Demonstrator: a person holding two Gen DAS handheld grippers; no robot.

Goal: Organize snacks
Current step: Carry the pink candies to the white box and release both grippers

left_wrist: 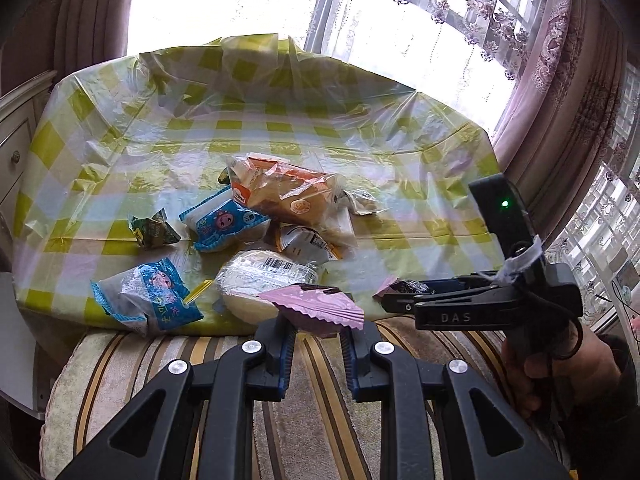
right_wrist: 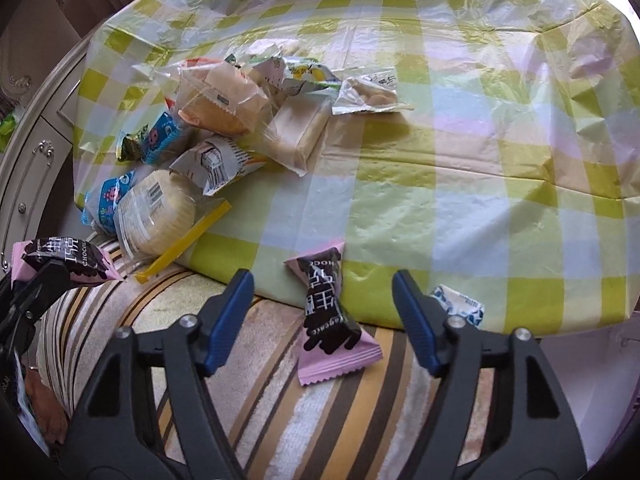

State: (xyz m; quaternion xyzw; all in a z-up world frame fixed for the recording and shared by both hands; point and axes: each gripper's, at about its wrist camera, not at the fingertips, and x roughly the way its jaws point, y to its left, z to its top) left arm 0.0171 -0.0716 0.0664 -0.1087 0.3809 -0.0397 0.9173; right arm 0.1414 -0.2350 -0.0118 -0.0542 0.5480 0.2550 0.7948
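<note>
My left gripper [left_wrist: 318, 328] is shut on a pink chocolate packet [left_wrist: 316, 308], held just above the near edge of the checked cloth; the same packet [right_wrist: 60, 264] and gripper [right_wrist: 44, 276] show at the left edge of the right wrist view. My right gripper [right_wrist: 322, 280] stands open. A second pink-and-black chocolate packet [right_wrist: 328, 320] lies between its blue pads [right_wrist: 232, 320], untouched, half on the cloth and half on the striped cushion. A pile of snacks sits further left: bagged bread [left_wrist: 296, 196], blue packets [left_wrist: 224, 224], a round white cake [left_wrist: 256, 280].
The green-checked plastic cloth [right_wrist: 480, 160] covers the table. A striped cushion [right_wrist: 280, 400] lies along its near edge. A small blue-white candy [right_wrist: 460, 304] sits beside the right finger. A yellow strip [right_wrist: 188, 236] pokes from the pile. A white cabinet [left_wrist: 16, 152] stands left, curtains behind.
</note>
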